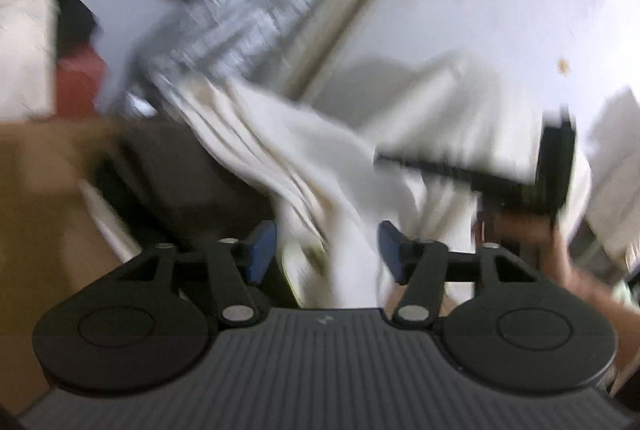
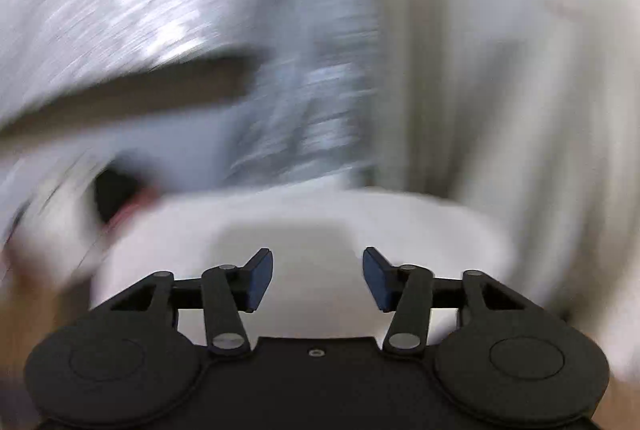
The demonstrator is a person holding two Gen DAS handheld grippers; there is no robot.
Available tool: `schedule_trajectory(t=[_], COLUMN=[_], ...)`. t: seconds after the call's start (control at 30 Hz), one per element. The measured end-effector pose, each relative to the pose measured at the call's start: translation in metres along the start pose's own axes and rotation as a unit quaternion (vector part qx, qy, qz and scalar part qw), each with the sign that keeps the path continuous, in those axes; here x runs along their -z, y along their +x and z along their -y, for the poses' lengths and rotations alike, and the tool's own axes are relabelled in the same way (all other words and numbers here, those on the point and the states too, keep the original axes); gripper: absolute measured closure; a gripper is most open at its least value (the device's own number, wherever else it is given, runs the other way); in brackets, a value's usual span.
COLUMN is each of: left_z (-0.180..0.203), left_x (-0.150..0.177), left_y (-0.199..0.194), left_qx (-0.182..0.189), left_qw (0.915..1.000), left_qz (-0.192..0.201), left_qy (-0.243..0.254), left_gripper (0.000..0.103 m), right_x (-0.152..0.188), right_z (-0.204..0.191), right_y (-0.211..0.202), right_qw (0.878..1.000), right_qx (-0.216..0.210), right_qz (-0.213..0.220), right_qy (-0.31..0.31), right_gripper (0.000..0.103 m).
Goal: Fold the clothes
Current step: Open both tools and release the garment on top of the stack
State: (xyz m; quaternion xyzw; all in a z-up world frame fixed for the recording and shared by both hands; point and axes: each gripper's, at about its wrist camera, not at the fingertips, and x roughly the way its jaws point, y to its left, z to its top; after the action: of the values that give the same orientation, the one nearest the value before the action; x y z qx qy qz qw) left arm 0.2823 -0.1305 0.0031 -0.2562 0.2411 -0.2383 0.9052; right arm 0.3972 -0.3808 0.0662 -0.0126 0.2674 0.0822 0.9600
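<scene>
I am looking along the left claw (image 1: 327, 250), whose blue pads (image 1: 260, 250) are standing apart and released, with a bunched white garment (image 1: 320, 166) hanging in the gap between them; the blur is keeping me from telling whether the cloth is brushing either pad. The garment is draping down from upper left, its folds running toward the claw. To the right, the other handheld tool (image 1: 516, 166) is showing as a dark shape against the cloth, with a person's hand (image 1: 532, 242) under it. A brown surface (image 1: 36, 190) is lying at left, and a dark folded item (image 1: 180, 174) is sitting beside the garment.

In the right wrist view, the right claw (image 2: 318, 280) is also standing released, pads (image 2: 378, 280) apart, nothing pinched. White cloth (image 2: 304, 218) is spreading just ahead of it, heavily smeared by motion.
</scene>
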Motion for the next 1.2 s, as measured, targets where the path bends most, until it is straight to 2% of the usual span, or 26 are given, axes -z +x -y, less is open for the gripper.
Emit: schedule_trajectory(t=[0.1, 0.2, 0.27, 0.37, 0.47, 0.53, 0.57, 0.6, 0.63, 0.7, 0.77, 0.83, 0.87, 0.9, 0.93, 1.0, 1.07, 1.1, 1.13, 1.2], left_z=[-0.026, -0.057, -0.082, -0.107, -0.11, -0.109, -0.108, -0.107, -0.109, -0.111, -0.114, -0.121, -0.125, -0.128, -0.129, -0.129, -0.127, -0.126, -0.124, -0.119], left_x=[-0.008, 0.016, 0.029, 0.041, 0.042, 0.047, 0.05, 0.052, 0.052, 0.052, 0.051, 0.046, 0.044, 0.042, 0.044, 0.048, 0.05, 0.051, 0.052, 0.051], left_y=[-0.023, -0.037, -0.033, -0.024, -0.017, -0.012, -0.009, -0.008, -0.011, -0.018, -0.025, -0.033, -0.037, -0.04, -0.039, -0.035, -0.031, -0.029, -0.028, -0.027], left_qx=[-0.097, -0.169, -0.166, -0.16, -0.145, -0.14, -0.137, -0.135, -0.137, -0.139, -0.141, -0.144, -0.145, -0.146, -0.148, -0.151, -0.15, -0.15, -0.15, -0.152], left_qw=[0.9946, 0.9848, 0.9856, 0.9838, 0.987, 0.988, 0.9884, 0.9887, 0.9887, 0.9884, 0.9881, 0.9868, 0.986, 0.9851, 0.9844, 0.9832, 0.9832, 0.9831, 0.9831, 0.9839], left_qz=[-0.029, -0.036, -0.029, -0.048, -0.038, -0.043, -0.047, -0.051, -0.046, -0.037, -0.027, -0.011, -0.003, 0.002, -0.008, -0.026, -0.036, -0.041, -0.045, -0.043], left_qy=[0.025, 0.018, -0.016, -0.064, -0.06, -0.048, -0.043, -0.039, -0.042, -0.048, -0.055, -0.073, -0.082, -0.091, -0.095, -0.1, -0.098, -0.097, -0.095, -0.084], left_gripper=[0.035, 0.035, 0.035, 0.035, 0.035, 0.035, 0.035, 0.035, 0.035, 0.035, 0.035, 0.035, 0.035, 0.035, 0.035, 0.035, 0.035, 0.035, 0.035, 0.035], right_x=[-0.002, -0.018, -0.023, -0.02, -0.008, -0.004, -0.003, -0.003, -0.005, -0.008, -0.011, -0.014, -0.012, -0.006, 0.004, 0.019, 0.021, 0.021, 0.02, 0.022], right_z=[-0.036, -0.069, -0.094, -0.129, -0.14, -0.13, -0.124, -0.119, -0.116, -0.108, -0.096, -0.084, -0.081, -0.085, -0.092, -0.104, -0.111, -0.114, -0.118, -0.124], right_y=[0.018, 0.044, 0.053, 0.07, 0.087, 0.095, 0.097, 0.099, 0.098, 0.093, 0.072, 0.051, 0.047, 0.054, 0.061, 0.057, 0.039, 0.03, 0.019, -0.007], right_qw=[0.999, 0.995, 0.991, 0.98, 0.972, 0.975, 0.977, 0.98, 0.982, 0.988, 0.994, 0.994, 0.992, 0.99, 0.985, 0.976, 0.975, 0.974, 0.972, 0.967], right_qx=[-0.045, -0.039, -0.035, -0.02, 0.024, 0.048, 0.057, 0.059, 0.055, 0.033, -0.03, -0.093, -0.103, -0.082, -0.053, -0.033, -0.062, -0.08, -0.095, -0.128], right_qz=[-0.015, -0.036, -0.059, -0.081, -0.106, -0.111, -0.11, -0.106, -0.1, -0.083, -0.054, -0.025, -0.029, -0.062, -0.095, -0.1, -0.096, -0.096, -0.095, -0.094], right_qy=[-0.023, -0.079, -0.112, -0.183, -0.209, -0.186, -0.171, -0.158, -0.148, -0.124, -0.092, -0.06, -0.062, -0.096, -0.137, -0.19, -0.193, -0.189, -0.191, -0.201], right_gripper=[0.051, 0.044, 0.038, 0.023, 0.024, 0.026, 0.032, 0.042, 0.084, 0.087, 0.087, 0.088, 0.089, 0.087, 0.081, 0.072, 0.055, 0.05, 0.047, 0.049])
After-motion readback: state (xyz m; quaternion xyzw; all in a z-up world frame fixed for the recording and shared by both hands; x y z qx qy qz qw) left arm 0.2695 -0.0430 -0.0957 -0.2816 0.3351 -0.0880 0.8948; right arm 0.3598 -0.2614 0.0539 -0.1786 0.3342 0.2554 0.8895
